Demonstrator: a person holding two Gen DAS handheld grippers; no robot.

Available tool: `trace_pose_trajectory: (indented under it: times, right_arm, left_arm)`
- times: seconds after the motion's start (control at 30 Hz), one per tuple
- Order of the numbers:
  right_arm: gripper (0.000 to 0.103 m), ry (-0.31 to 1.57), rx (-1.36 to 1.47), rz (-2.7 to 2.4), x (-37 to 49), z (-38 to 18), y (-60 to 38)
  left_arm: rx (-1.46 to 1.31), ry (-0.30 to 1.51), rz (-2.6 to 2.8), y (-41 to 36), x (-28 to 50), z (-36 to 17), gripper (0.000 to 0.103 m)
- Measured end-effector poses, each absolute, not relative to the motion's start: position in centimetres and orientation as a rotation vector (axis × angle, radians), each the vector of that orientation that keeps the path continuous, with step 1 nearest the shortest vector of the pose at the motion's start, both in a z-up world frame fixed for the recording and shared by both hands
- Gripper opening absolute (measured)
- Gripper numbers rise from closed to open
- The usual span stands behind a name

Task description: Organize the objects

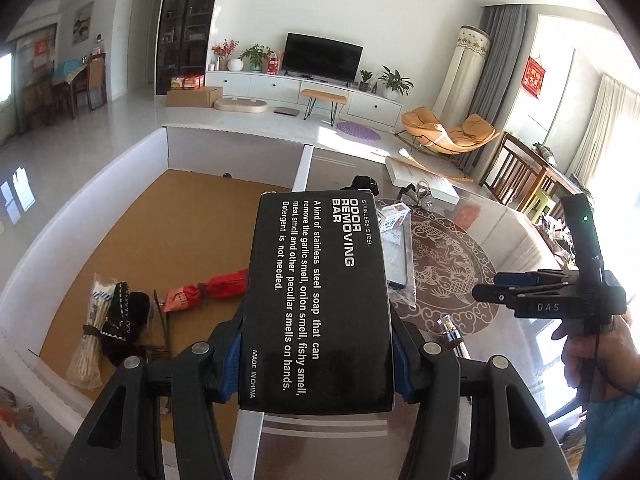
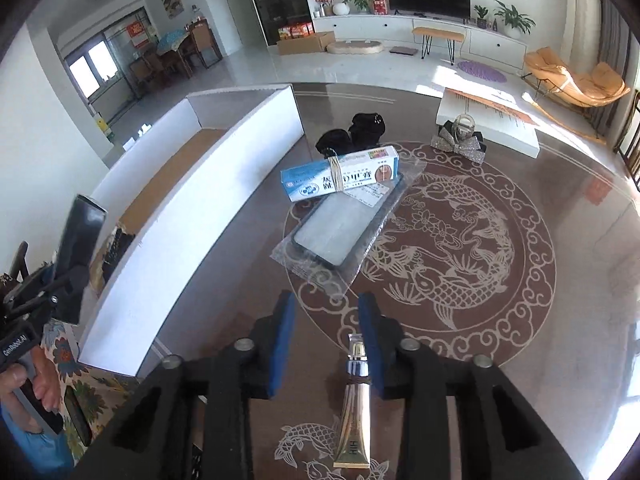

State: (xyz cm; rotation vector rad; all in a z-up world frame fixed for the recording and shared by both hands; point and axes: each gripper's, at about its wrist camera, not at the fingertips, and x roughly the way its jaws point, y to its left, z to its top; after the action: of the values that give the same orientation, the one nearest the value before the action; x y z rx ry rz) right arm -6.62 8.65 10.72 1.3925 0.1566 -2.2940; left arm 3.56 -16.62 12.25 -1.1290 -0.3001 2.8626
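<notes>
Black box: the left gripper [image 1: 318, 364] clamps a black carton [image 1: 318, 300] printed "STAINLESS STEEL ODOR REMOVING BAR"; its blue pads [image 1: 232, 364] press on both long sides, and the carton is held in the air above the tray wall.
Left jaws: closed on the black carton.
Right jaws: the right gripper [image 2: 326, 336] stands open, with its blue pads apart and nothing pressed between them.
Gold tube: a gold cosmetic tube [image 2: 355, 408] with a silver neck lies on the table under the right gripper, just beside the inner face of the right-hand finger; whether it touches that finger I cannot tell.
Tray: a white-walled tray [image 1: 160, 152] with a brown cardboard floor sits at the left of the table [image 2: 580, 240].
Tray contents: 1 bag of wooden sticks [image 1: 90, 332], 1 dark knitted item [image 1: 128, 320] and 1 red folded umbrella [image 1: 208, 290] lie on the brown floor, near one another.
Table centre: a blue-and-white ointment box [image 2: 340, 178] rests across a phone case in a clear bag [image 2: 344, 228].
Table far side: black fabric items [image 2: 352, 132] lie behind the ointment box; a glittery silver bow [image 2: 460, 138] sits against a flat white box [image 2: 488, 124].
Person: a hand [image 1: 592, 344] grips the right gripper's handle in the left wrist view.
</notes>
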Motion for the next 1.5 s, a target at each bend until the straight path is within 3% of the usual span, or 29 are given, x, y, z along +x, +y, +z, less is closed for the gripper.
trace_pose_trajectory:
  times: [0.03, 0.13, 0.17, 0.2, 0.23, 0.27, 0.3, 0.43, 0.73, 0.93, 0.97, 1.03, 1.1, 1.27, 1.4, 1.5]
  right_arm:
    - [0.087, 0.206, 1.459, -2.276, -6.6, 9.2, 8.8]
    - [0.085, 0.339, 1.594, -2.209, -5.7, 3.9, 8.5]
    - [0.076, 0.376, 1.618, -2.202, -5.3, 2.3, 8.7]
    - [0.06, 0.409, 1.639, -2.195, -5.0, 0.9, 8.8]
    - [0.06, 0.392, 1.635, -2.201, -4.7, 0.3, 9.1]
    - [0.039, 0.365, 1.632, -2.217, -4.6, 0.2, 9.5]
    - [0.026, 0.356, 1.619, -2.229, -4.5, 0.1, 9.9]
    - [0.026, 0.232, 1.516, -2.247, -3.7, 1.9, 10.8]
    - [0.026, 0.048, 1.061, -2.1, -2.0, 14.1, 1.9]
    - [0.027, 0.069, 1.081, -1.896, -2.9, 12.8, -10.5]
    - [0.028, 0.087, 1.116, -1.879, -3.0, 11.9, -12.7]
    - [0.043, 0.114, 1.181, -1.88, -3.7, 9.3, -15.6]
    - [0.072, 0.137, 1.151, -1.947, -4.0, 8.1, -16.5]
    - [0.103, 0.139, 0.912, -2.15, -2.9, 9.1, -12.1]
    - [0.103, 0.23, 0.799, -2.328, -2.5, 7.8, -5.6]
    - [0.103, 0.362, 0.883, -2.453, -3.5, 4.3, -0.2]
  left_arm:
    - [-1.119, -0.306, 2.869, -16.9, 4.0, 12.4, 0.057]
    - [-1.101, -0.344, 2.866, -17.3, 4.9, 12.3, 0.057]
    - [-1.099, -0.35, 2.863, -17.3, 5.2, 12.0, 0.057]
    - [-1.102, -0.35, 2.858, -17.4, 5.6, 11.9, 0.057]
    - [-1.106, -0.347, 2.853, -17.3, 5.7, 11.7, 0.057]
    - [-1.108, -0.341, 2.851, -17.3, 6.1, 11.5, 0.057]
    - [-1.112, -0.337, 2.854, -17.5, 6.3, 11.4, 0.057]
    - [-1.101, -0.364, 2.907, -19.6, 7.0, 11.5, 0.057]
    - [-1.203, -0.296, 3.087, -26.9, 5.5, 10.3, 0.057]
    - [-1.351, -0.255, 3.116, -31.0, 3.8, 8.1, 0.058]
    - [-1.39, -0.249, 3.115, -31.6, 3.4, 7.5, 0.059]
    - [-1.458, -0.235, 3.142, -32.6, 3.0, 6.6, 0.063]
    - [-1.492, -0.217, 3.189, -33.5, 3.1, 6.2, 0.079]
    - [-1.417, -0.227, 3.272, -33.4, 4.7, 6.6, 0.084]
    - [-1.272, -0.294, 3.236, -30.1, 5.5, 7.8, 0.084]
    - [-1.163, -0.323, 3.12, -25.4, 5.8, 9.0, 0.084]
